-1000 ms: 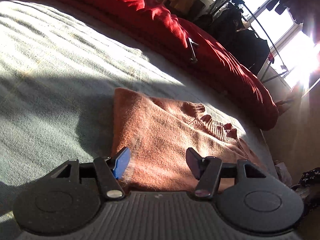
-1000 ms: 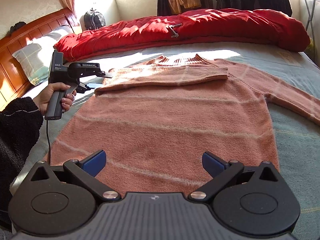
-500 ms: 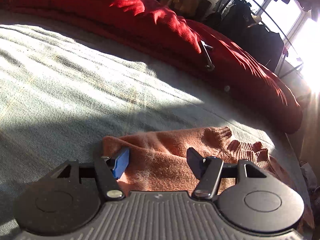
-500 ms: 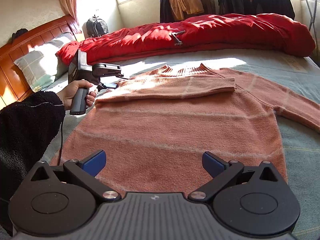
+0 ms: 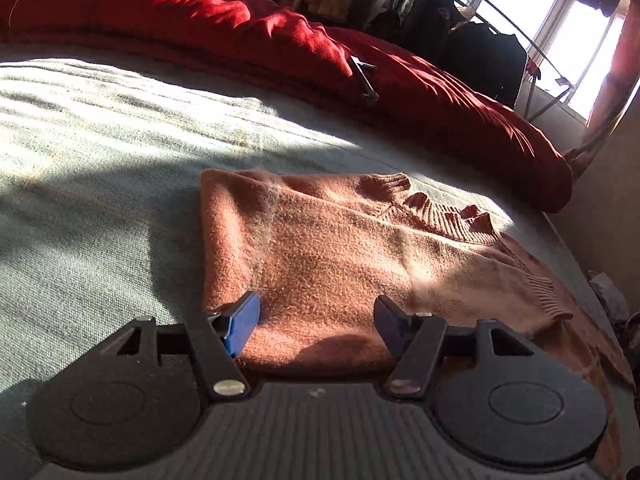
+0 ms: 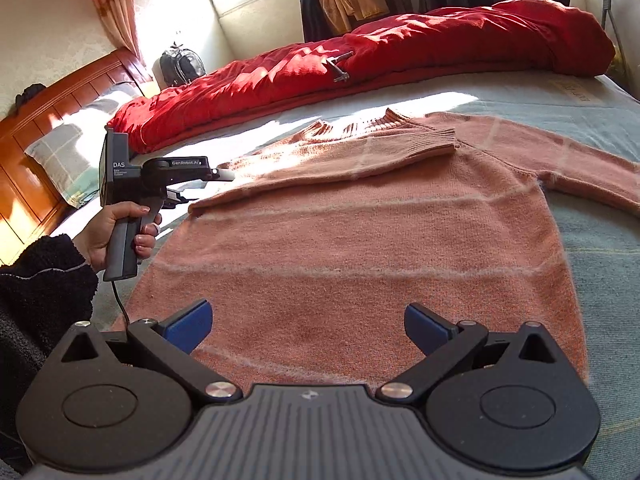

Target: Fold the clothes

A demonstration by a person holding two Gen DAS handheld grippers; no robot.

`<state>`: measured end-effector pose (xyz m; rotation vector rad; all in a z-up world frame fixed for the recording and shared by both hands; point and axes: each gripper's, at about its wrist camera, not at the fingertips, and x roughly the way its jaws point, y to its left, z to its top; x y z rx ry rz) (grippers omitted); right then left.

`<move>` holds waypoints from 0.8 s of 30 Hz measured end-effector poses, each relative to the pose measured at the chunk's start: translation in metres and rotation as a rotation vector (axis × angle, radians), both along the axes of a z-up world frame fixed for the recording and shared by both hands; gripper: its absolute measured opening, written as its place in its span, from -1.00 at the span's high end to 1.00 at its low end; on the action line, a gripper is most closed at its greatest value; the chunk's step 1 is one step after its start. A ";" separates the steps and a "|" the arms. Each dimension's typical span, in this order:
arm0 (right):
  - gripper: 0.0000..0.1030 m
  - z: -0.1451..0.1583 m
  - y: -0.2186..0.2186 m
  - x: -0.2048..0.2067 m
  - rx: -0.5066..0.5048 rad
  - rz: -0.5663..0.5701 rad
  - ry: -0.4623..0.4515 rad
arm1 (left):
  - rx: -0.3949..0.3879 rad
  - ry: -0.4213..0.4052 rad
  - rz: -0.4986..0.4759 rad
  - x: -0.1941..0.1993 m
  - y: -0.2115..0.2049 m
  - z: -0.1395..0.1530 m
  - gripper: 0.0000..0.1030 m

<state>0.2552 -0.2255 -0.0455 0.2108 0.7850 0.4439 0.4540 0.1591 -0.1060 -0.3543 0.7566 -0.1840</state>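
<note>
Seemingly between folds, the left wrist view looks low across the bed [image 5: 100, 168], whose grey-green sheet carries the orange sweater [image 5: 320, 248] with its ribbed collar toward the red quilt [image 5: 400, 92] bunched along the far side. The left gripper [image 5: 316, 320] has its fingers apart, having just been opening a little, and the knit lies beneath the gap with neither pad pressing on it; it looks set at the folded shoulder edge, probably to leave the tucked sleeve lying flat. In the right wrist view the sweater [image 6: 360, 240] is spread flat, one sleeve laid across the chest below the collar and the other stretched out toward the right, not yet folded. The right gripper [image 6: 308, 324] hovers over the hem with its fingers wide apart and holding nothing, likely lined up for the lower edge. Off to the left a hand [image 6: 116, 232] in a dark fleece sleeve holds the other gripper's handle beside the sweater's shoulder.
</note>
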 end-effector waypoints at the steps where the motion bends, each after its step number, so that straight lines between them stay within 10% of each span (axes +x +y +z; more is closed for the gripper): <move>1: -1.00 0.000 -0.001 -0.001 0.004 -0.003 0.001 | 0.015 -0.007 -0.010 -0.002 -0.001 0.002 -0.27; 5: -1.00 0.004 -0.004 -0.007 0.006 -0.014 -0.006 | -0.013 -0.035 -0.032 -0.002 -0.009 0.025 -0.27; 10: -1.00 0.001 -0.006 -0.010 0.016 -0.030 0.005 | 0.154 -0.013 -0.125 -0.009 -0.046 0.011 -0.31; 24: -1.00 -0.008 -0.025 -0.017 0.042 -0.092 0.035 | 0.316 -0.009 -0.238 -0.026 -0.098 0.021 -0.38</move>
